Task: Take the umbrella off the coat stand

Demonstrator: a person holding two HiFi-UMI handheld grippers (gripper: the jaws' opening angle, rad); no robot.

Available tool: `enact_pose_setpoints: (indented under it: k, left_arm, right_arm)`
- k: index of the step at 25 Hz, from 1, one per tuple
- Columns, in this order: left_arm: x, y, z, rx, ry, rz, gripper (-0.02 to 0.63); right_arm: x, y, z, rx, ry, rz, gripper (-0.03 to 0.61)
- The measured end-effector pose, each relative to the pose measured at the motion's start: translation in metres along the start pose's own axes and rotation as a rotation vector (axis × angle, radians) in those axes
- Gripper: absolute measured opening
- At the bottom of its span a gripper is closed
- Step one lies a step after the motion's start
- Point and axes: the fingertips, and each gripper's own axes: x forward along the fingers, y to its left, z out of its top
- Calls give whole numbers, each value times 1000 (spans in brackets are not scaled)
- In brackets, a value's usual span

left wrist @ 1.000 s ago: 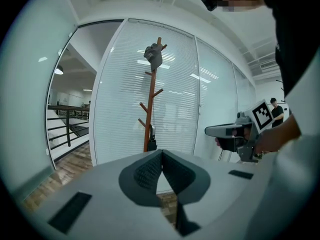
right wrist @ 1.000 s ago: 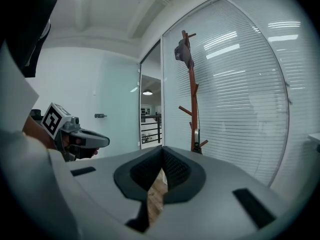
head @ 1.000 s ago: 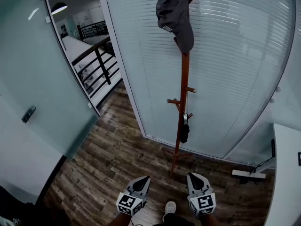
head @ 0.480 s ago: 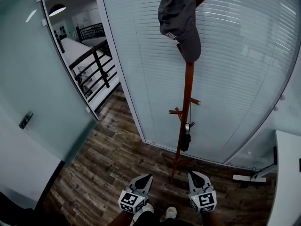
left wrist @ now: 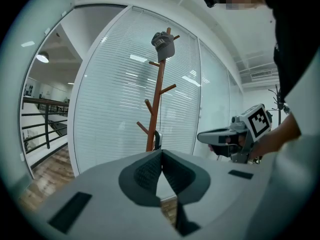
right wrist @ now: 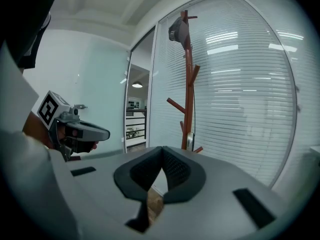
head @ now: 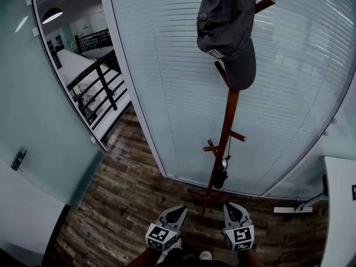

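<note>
Office bldg: blinds-backed glass partition (head: 167,82), frosted glass door (head: 39,127), mezzanine railing (head: 97,88).

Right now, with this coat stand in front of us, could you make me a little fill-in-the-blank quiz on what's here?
1. The dark grey cap hangs at the ___ of the reddish-brown wooden coat stand.
2. The small folded black umbrella hangs from a ___ peg of that stand.
3. The left gripper and the right gripper hold nothing, and the jaws of both are ___.

Missing words: top; lower; shut.
</note>
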Motion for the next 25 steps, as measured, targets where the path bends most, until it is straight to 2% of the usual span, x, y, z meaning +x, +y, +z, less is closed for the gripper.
enact_pose_setpoints:
  k: [3, 9, 16, 21, 25]
  left_arm:
    - [15, 20, 7, 32, 0, -39, 12]
    - [34, 59, 11, 44, 12, -88, 12]
    - [47, 66, -6, 43, 33, -192, 12]
    - [64, 70, -12, 39, 63, -178, 12]
    - [83, 86, -18, 41, 69, -105, 12]
  right_arm:
    - [22, 1, 0, -14, 9, -36, 6]
    - [55, 1, -12, 18, 37, -87, 6]
    - [71, 2, -29, -41, 110, -165, 6]
    - [82, -10, -36, -7, 129, -156, 6]
    - [94, -20, -52, -12, 145, -120, 6]
